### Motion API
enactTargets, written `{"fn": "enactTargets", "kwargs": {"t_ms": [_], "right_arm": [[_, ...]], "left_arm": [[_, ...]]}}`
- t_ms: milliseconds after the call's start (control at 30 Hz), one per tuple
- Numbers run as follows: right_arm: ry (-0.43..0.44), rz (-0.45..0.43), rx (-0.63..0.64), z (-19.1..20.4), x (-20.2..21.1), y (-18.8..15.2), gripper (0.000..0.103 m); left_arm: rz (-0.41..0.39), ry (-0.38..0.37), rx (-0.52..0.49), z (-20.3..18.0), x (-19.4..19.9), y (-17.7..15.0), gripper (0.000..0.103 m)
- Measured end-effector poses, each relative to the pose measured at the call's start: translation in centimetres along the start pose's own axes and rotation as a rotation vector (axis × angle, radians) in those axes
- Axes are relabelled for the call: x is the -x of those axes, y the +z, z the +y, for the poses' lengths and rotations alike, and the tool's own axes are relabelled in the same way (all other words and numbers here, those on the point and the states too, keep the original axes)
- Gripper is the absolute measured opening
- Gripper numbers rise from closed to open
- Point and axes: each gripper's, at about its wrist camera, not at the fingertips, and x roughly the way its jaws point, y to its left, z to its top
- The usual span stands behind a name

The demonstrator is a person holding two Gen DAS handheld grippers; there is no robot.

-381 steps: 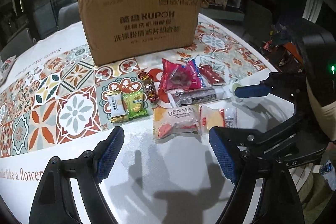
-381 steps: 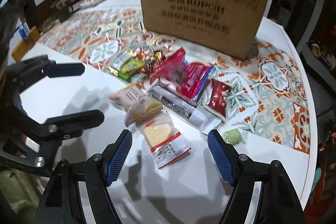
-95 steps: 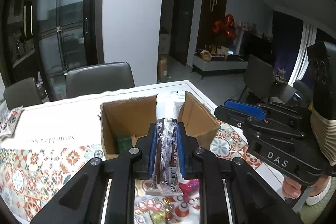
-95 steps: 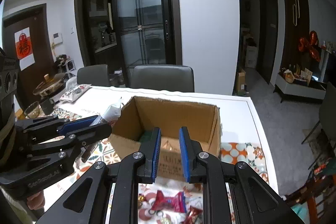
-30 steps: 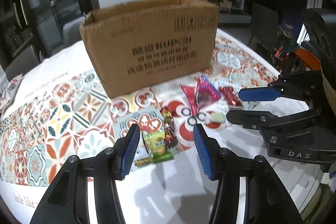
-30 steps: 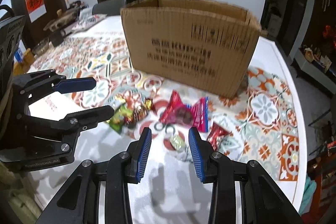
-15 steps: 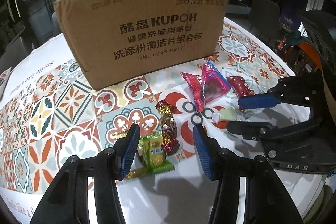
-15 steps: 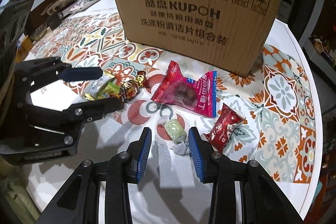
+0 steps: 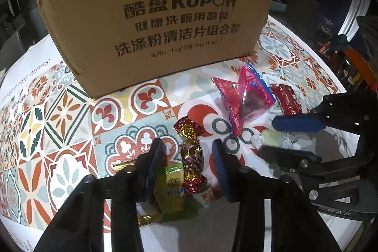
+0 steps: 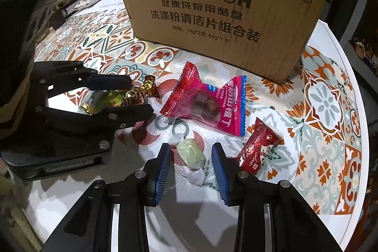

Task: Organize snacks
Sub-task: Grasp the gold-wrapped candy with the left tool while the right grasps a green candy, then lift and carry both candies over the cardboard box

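Note:
A brown cardboard box (image 9: 156,18) stands at the back of the patterned table; it also shows in the right wrist view (image 10: 224,4). My left gripper (image 9: 189,164) is open, its fingers either side of a red-and-gold foil candy (image 9: 191,155), with a green snack pack (image 9: 172,190) under the left finger. My right gripper (image 10: 190,171) is open around a pale green wrapped candy (image 10: 190,154). A pink hawthorn packet (image 10: 210,103) and a small red packet (image 10: 258,145) lie just beyond it.
The tablecloth (image 9: 47,124) has coloured tile patterns and a white front strip. The right gripper (image 9: 300,134) shows at the right of the left wrist view. The left gripper (image 10: 118,96) shows at the left of the right wrist view. The table's rounded edge (image 10: 361,110) is at the right.
Both grippers have come down and forward onto the table. The left one now straddles the foil candy, the right one straddles the green candy. Both stay open.

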Motion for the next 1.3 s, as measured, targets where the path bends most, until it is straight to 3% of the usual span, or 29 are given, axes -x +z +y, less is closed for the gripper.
{"fn": "enactTargets", "kwargs": {"t_ms": [167,533,1000,1300], "right_arm": [[-0.003,-0.008,0.002,0.1,0.0,-0.1,0.025],[0.008,-0.057,-0.085,-0.4,1.3,-0.6,0.024],[0.002,-0.240,-0.132,1.4,9.9,-0.2,0.022],[-0.021,-0.314,-0.130,2.2,13.8,0.4,0.022]], "left_arm": [[0.000,-0.014,0.003,-0.1,-0.1,0.2,0.019],[-0.057,-0.015,0.038,-0.1,3.3,-0.4,0.019],[-0.190,-0.033,0.086,-0.6,11.5,-0.6,0.019],[-0.250,-0.031,0.090,-1.5,14.7,0.5,0.019]]}}
